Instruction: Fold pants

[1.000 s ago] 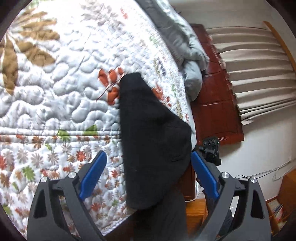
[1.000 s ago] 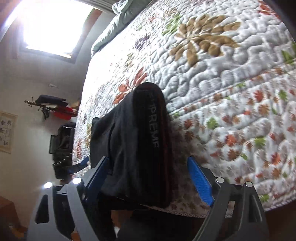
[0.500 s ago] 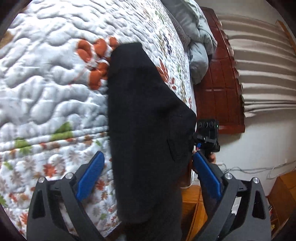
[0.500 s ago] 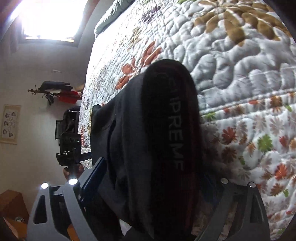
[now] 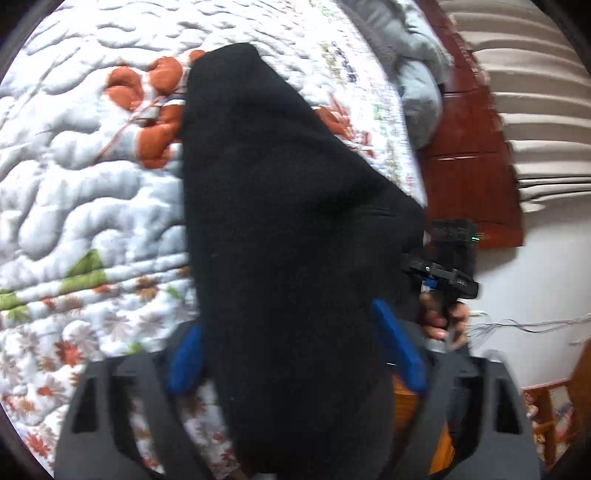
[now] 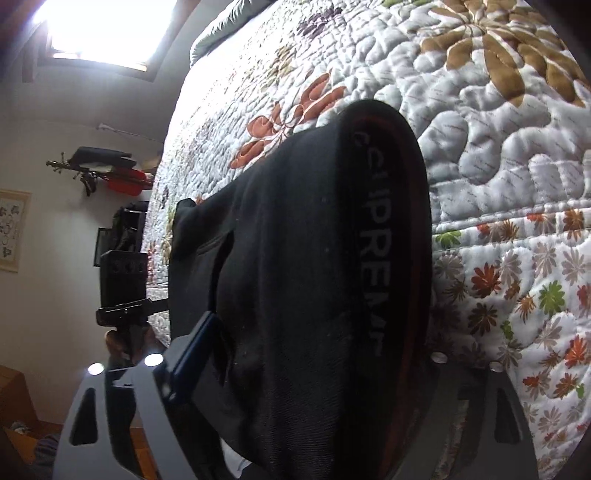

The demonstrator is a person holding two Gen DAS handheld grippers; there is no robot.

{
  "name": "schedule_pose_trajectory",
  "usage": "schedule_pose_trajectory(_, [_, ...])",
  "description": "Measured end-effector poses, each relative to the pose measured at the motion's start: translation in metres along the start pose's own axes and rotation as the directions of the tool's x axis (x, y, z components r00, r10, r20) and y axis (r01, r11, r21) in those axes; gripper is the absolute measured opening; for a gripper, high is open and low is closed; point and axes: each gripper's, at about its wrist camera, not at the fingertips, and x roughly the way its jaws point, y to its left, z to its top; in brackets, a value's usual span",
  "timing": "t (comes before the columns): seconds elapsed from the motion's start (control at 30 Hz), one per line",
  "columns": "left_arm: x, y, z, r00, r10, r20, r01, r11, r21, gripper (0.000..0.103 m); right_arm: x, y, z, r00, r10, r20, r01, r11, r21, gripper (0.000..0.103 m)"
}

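Note:
The black pants lie folded lengthwise on the floral quilt, their near end hanging over the bed edge. My left gripper has its blue fingers close on both sides of the near end, and the cloth covers the gap. In the right wrist view the pants show a waistband strip with grey lettering. My right gripper straddles that end; one blue finger shows, the other is hidden under cloth. Each gripper also shows in the other's view, hand-held.
A grey blanket is bunched at the head of the bed by a dark red wooden headboard. Pleated curtains hang beyond. A bright window and a wall rack lie past the bed's far side.
Both grippers moved forward over the pants' near end. Their fingers drew in from wide open to close around the cloth, which now fills the gaps.

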Motion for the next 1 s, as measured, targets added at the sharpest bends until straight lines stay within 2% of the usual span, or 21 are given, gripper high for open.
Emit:
schedule_pose_trajectory(0.1, [-0.002, 0.008, 0.001, 1.000, 0.007, 0.008, -0.007, 1.000, -0.017, 0.049, -0.006, 0.003, -0.005, 1.000, 0.002, 0.024, -0.002, 1.000, -0.007, 0.043])
schedule_pose_trajectory(0.2, [-0.006, 0.011, 0.000, 1.000, 0.001, 0.016, -0.001, 1.000, -0.016, 0.038, -0.014, 0.012, -0.010, 0.999, -0.015, 0.047, 0.016, 0.999, -0.027, 0.036])
schedule_pose_trajectory(0.3, [-0.010, 0.008, -0.001, 0.999, 0.013, 0.039, -0.013, 1.000, 0.000, 0.031, -0.018, 0.029, -0.011, 0.997, -0.044, 0.065, 0.048, 0.997, -0.052, 0.033])
schedule_pose_trajectory(0.53, [-0.024, 0.000, -0.006, 0.997, 0.007, 0.071, -0.008, 1.000, 0.021, 0.028, -0.029, 0.065, -0.013, 0.994, -0.062, 0.090, 0.071, 0.992, -0.099, 0.031])
schedule_pose_trajectory(0.67, [-0.049, -0.002, -0.007, 0.994, 0.011, 0.111, -0.014, 0.999, 0.031, 0.028, -0.025, 0.096, -0.008, 0.995, -0.052, 0.089, 0.064, 0.988, -0.142, 0.031])
schedule_pose_trajectory(0.8, [-0.090, 0.007, -0.001, 0.985, 0.029, 0.172, -0.033, 0.999, 0.021, 0.028, -0.007, 0.131, 0.013, 0.997, -0.025, 0.077, 0.039, 0.982, -0.186, 0.031])
schedule_pose_trajectory(1.0, [-0.167, 0.037, 0.018, 0.960, 0.080, 0.269, -0.077, 0.997, -0.022, 0.028, 0.045, 0.194, 0.064, 0.998, 0.020, 0.051, -0.006, 0.966, -0.257, 0.031])
